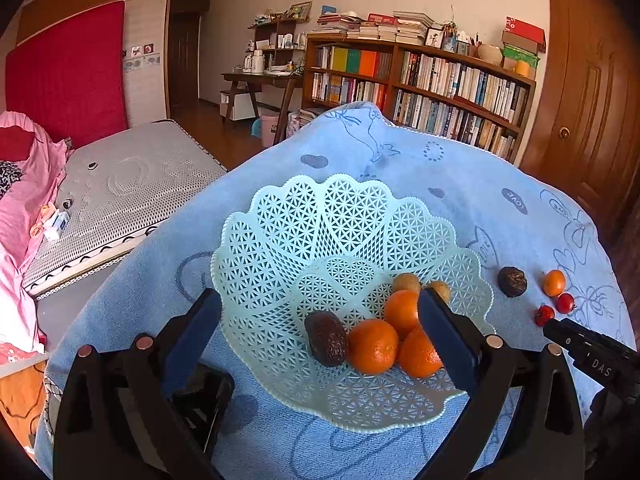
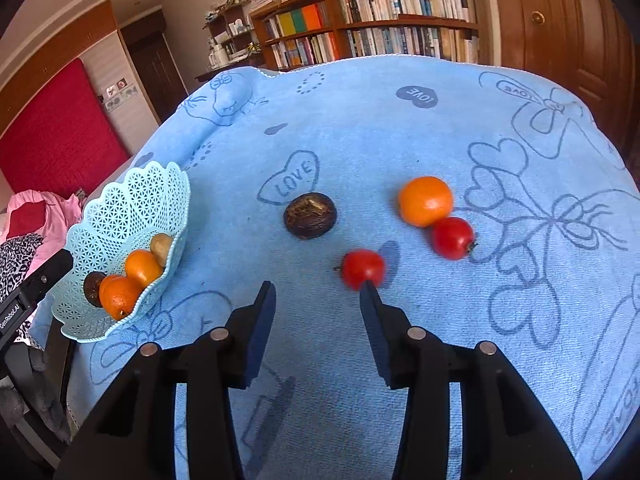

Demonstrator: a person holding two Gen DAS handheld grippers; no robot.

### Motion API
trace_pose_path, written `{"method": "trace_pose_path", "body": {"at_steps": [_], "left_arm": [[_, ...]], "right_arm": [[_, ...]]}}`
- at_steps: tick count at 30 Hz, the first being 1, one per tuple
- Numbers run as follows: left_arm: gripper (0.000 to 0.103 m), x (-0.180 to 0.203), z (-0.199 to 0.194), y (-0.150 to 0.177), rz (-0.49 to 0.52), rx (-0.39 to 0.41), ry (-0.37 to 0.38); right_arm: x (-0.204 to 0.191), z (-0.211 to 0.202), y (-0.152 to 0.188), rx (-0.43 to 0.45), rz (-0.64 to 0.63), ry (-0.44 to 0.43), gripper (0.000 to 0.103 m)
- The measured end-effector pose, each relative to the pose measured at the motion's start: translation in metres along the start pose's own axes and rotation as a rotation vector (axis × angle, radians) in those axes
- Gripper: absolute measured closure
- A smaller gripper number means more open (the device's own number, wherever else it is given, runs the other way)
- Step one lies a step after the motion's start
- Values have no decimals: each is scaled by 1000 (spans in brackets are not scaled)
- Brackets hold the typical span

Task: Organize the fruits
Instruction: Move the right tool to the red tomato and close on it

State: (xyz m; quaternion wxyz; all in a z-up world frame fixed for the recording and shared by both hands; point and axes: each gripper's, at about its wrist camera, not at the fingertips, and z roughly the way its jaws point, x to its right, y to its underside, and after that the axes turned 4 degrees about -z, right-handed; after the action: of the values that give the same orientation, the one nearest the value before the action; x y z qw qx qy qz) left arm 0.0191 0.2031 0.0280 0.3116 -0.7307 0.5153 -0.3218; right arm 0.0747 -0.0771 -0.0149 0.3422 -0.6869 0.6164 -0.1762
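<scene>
— Where are the fruits?
— Oranges (image 1: pixel 372 346) lie in the basket (image 1: pixel 280 232) near the towel's (image 2: pixel 400 140) left edge; a tomato (image 2: pixel 362 268) lies mid-towel.
— The grippers?
— The left gripper (image 1: pixel 320 312) and right gripper (image 2: pixel 318 294) both gape wide, empty.

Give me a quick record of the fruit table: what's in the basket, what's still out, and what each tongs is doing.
surface: blue towel
basket: three oranges, one dark fruit, two small tan fruits
loose on towel: dark round fruit, orange, two red fruits
left tongs: open, over basket, empty
right tongs: open, empty, near the closer red fruit
</scene>
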Motion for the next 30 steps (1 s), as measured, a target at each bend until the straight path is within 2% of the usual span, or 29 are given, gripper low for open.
{"method": "trace_pose_path", "body": {"at_steps": [15,30], "left_arm": [[4,33,-11,3,66,10,37],[3,57,-17,5,122,8,47]], "right_arm": [[60,-4,-15,29,61,137,59],[73,35,-33,-23,46,128,61]]}}
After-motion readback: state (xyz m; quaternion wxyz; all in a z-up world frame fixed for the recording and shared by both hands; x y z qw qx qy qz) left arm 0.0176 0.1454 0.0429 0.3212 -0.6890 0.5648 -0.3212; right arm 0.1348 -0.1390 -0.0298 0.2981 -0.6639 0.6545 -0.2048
